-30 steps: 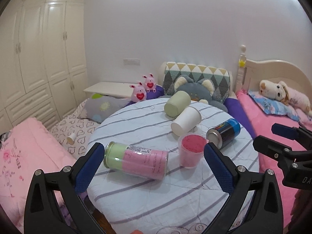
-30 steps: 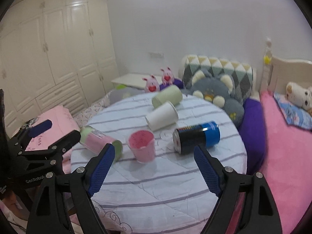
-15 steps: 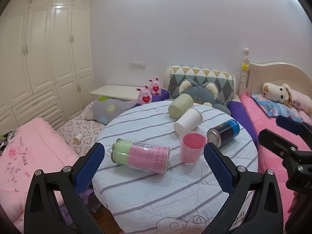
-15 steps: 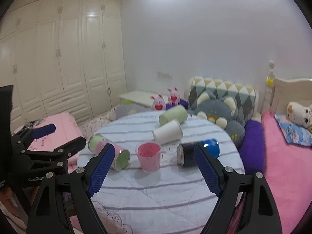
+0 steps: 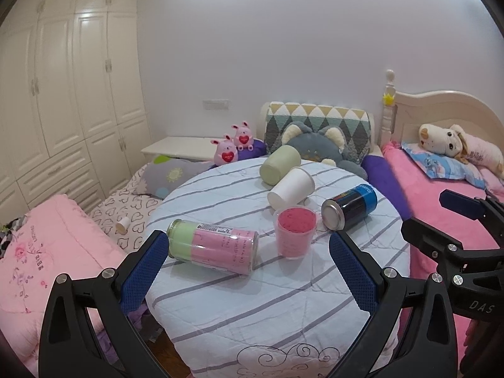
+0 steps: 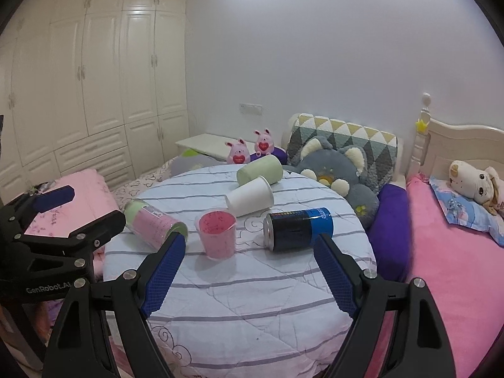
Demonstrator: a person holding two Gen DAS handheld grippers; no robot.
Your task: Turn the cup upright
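A round table [image 5: 283,315] with a striped white cloth holds several cups and cans. A white paper cup [image 5: 291,187] [image 6: 250,196] lies on its side at the back, next to a pale green cup [image 5: 279,164] [image 6: 260,173], also on its side. A pink cup [image 5: 294,231] [image 6: 217,233] stands upright in the middle. My left gripper [image 5: 245,274] is open and empty, held back from the table's near edge. My right gripper [image 6: 249,277] is open and empty, also short of the cups.
A pink-and-green can [image 5: 212,245] [image 6: 154,223] lies on its side at the left. A black-and-blue can [image 5: 349,206] [image 6: 297,228] lies at the right. Beds with pink covers and plush toys [image 5: 453,145] surround the table. A wardrobe [image 5: 63,94] stands at the left.
Both grippers have drawn back and tilted up from the table, so the objects look smaller and more of the wall shows. Nothing on the table has moved.
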